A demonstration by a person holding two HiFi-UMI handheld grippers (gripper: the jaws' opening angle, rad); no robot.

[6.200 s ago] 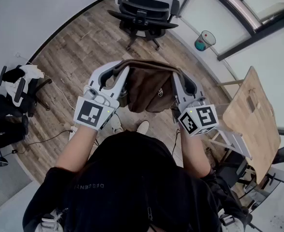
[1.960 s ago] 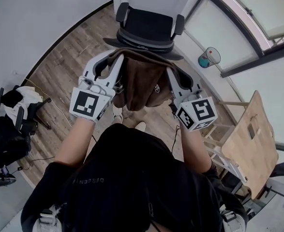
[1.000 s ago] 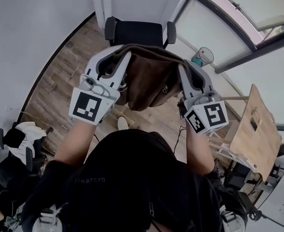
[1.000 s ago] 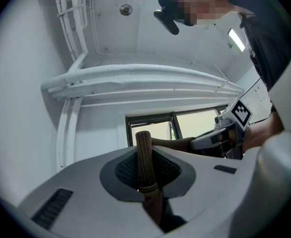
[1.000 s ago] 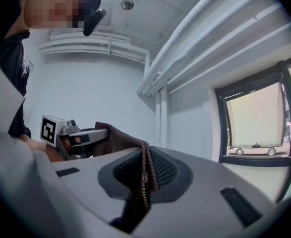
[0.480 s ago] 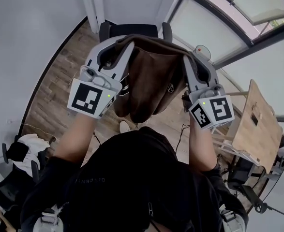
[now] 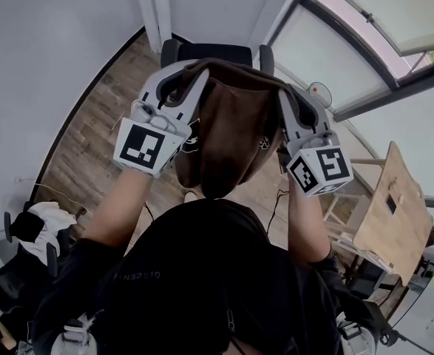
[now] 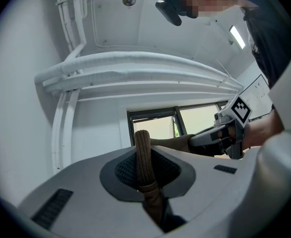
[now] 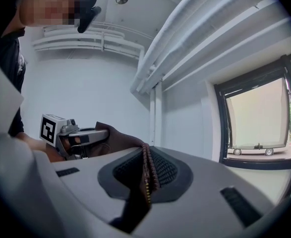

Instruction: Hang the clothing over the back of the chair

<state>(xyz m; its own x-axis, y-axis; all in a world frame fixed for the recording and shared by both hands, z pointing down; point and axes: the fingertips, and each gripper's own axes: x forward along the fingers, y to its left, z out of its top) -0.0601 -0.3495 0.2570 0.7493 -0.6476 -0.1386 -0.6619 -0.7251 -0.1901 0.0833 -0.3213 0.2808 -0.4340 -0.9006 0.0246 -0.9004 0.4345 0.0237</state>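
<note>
Clothing: one brown garment point(image 7: 228, 135), held up in the air, its top edge stretched between the two grippers and the rest sagging in a deep fold in front of the person.
Left gripper point(image 7: 196, 72): jaws clamped on the garment's ribbed hem, which stands up between the pads.
Right gripper point(image 7: 282, 93): jaws clamped on the garment's edge with the zip, the cloth running off toward the other gripper.
Grippers: two, both roughly level and side by side.
Target chair: one black office chair point(image 7: 205, 52) directly beyond the garment, with its backrest top and two armrests showing. Whether the cloth touches it cannot be told.
Other chairs: one second chair point(image 7: 26, 235) at the lower left, well apart, with one white cloth point(image 7: 50, 215) on it.
Table: one wooden table point(image 7: 390, 205) to the right.
Floor: plank floor point(image 7: 91, 139).
</note>
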